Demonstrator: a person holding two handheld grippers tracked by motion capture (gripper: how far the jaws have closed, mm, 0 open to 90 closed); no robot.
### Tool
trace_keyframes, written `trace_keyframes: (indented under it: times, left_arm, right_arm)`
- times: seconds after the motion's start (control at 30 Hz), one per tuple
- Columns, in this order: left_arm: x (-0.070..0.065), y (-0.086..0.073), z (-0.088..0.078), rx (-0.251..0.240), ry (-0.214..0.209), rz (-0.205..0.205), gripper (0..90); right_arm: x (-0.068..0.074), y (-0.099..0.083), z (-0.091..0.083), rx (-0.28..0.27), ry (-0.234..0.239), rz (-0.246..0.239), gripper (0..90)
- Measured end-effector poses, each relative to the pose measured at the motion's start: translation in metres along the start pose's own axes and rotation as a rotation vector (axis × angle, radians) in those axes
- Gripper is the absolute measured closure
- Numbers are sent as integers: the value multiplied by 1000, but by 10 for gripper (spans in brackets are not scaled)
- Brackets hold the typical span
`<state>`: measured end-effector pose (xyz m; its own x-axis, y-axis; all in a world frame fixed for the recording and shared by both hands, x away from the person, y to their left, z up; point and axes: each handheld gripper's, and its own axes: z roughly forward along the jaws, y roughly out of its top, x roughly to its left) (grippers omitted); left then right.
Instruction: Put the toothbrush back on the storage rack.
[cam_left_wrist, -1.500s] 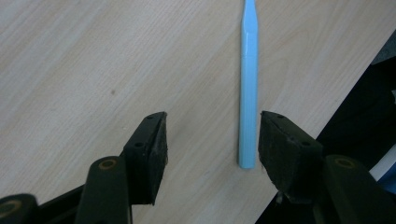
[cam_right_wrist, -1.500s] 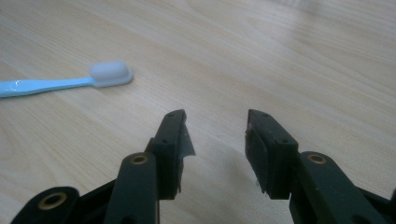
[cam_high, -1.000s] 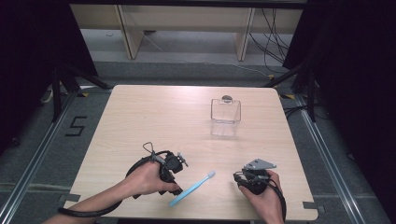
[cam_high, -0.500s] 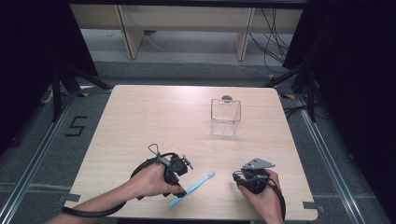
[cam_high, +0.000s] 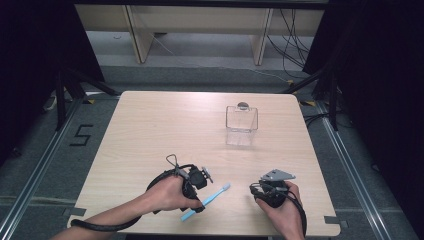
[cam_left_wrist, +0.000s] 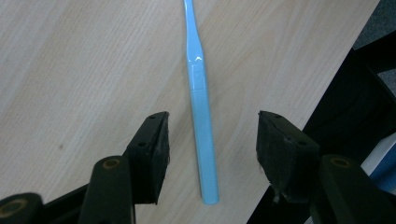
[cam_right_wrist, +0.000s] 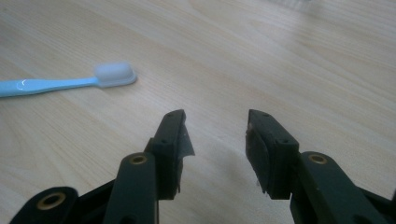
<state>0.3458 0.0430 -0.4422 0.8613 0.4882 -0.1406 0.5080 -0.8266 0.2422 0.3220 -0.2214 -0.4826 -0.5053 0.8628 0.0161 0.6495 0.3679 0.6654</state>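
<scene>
Straddling the blue toothbrush (cam_left_wrist: 201, 116) untouched, the left gripper's (cam_left_wrist: 212, 140) fingers stand spread; the right gripper's (cam_right_wrist: 217, 140) fingers gape empty.

Light wood-grain table (cam_high: 150, 130), rounded corners, set on grey floor. A blue toothbrush (cam_high: 206, 201) is laid flat toward 6 o'clock, white head pointing to 2 o'clock. A clear square container (cam_high: 241, 120) is placed toward 1 o'clock, well apart.

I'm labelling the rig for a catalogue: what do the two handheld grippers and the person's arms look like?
Both grippers are black, each with two blocky black jaws pinned by brass-coloured rivets. The left gripper trails a looping black cable; the right gripper carries a grey three-cornered plate and a black cable. The forearms are bare, with no sleeves in view.
</scene>
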Motion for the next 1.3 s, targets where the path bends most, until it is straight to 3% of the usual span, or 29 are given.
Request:
trace_keyframes:
  times: [0.2, 0.4, 0.43, 0.5, 0.53, 0.7, 0.73, 0.8, 0.87, 0.93, 1.13, 1.3]
  left_arm:
    - [-3, 3, 4, 1, -1, 13, 447]
    - [-3, 6, 7, 16, 0, 11, 450]
    - [-3, 7, 8, 14, 0, 7, 451]
    - [-3, 8, 9, 19, 1, 12, 453]
    - [-3, 9, 9, 20, 3, 16, 455]
    - [-5, 11, 12, 25, 4, 20, 464]
    - [-5, 12, 12, 27, 6, 22, 465]
    - [-5, 12, 13, 29, 10, 27, 467]
    - [-5, 13, 14, 35, 11, 25, 470]
    - [-5, 13, 16, 35, 14, 23, 473]
    - [-4, 16, 20, 49, 13, 18, 486]
    - [-2, 18, 24, 71, 21, 25, 500]
  right_arm:
    - [0, 0, 1, -5, 0, -17, 579]
    - [2, 1, 0, 4, 0, 9, 579]
    - [4, 1, -1, 11, 3, 35, 579]
    - [4, 1, -1, 10, 2, 32, 578]
    - [1, 1, 0, -4, -3, -3, 579]
    - [2, 0, -1, 6, 2, 20, 578]
    - [1, 0, -1, 2, 1, -3, 578]
    - [0, 0, -1, 1, -1, -5, 577]
    - [3, 0, -3, 7, 0, 37, 577]
    - [0, 0, -2, -6, -4, 4, 577]
    - [2, 0, -3, 8, 2, 39, 576]
    - [-1, -2, -2, -12, 1, 11, 576]
